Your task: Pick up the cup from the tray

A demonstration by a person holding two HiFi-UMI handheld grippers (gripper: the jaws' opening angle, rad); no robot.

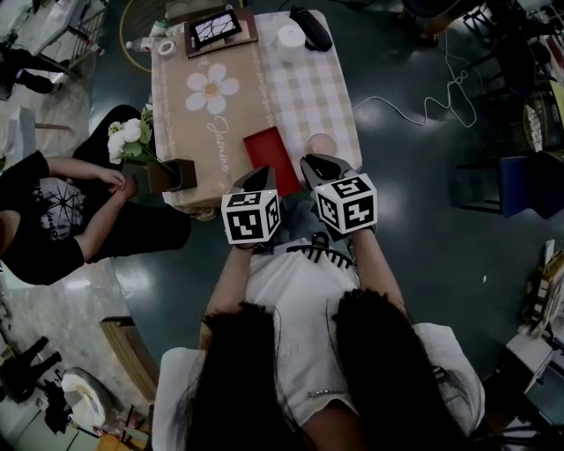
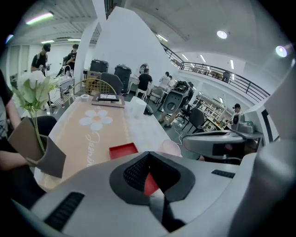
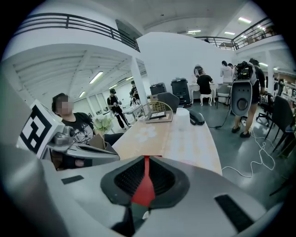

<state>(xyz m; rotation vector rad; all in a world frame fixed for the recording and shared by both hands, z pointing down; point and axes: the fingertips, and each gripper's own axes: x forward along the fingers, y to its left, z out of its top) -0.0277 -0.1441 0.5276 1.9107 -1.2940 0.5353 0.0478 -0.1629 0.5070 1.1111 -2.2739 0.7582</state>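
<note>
A pale pink cup [image 1: 322, 145] stands on the checked cloth near the table's front edge, just right of a flat red tray [image 1: 271, 155]. In the left gripper view the cup [image 2: 170, 147] shows right of the tray [image 2: 122, 150]. My left gripper [image 1: 258, 174] hangs over the tray's near end. Its jaws [image 2: 150, 178] are shut, with only a sliver of red showing between the pads. My right gripper [image 1: 319, 164] hovers just before the cup, jaws together [image 3: 144, 185] with nothing held. Both marker cubes sit over the table's front edge.
A brown box vase [image 1: 172, 174] with white flowers [image 1: 128, 139] stands at the table's left front corner, beside a seated person [image 1: 53, 211]. At the far end lie a framed tablet [image 1: 216, 28], a white roll [image 1: 290, 37] and a black object [image 1: 310, 26].
</note>
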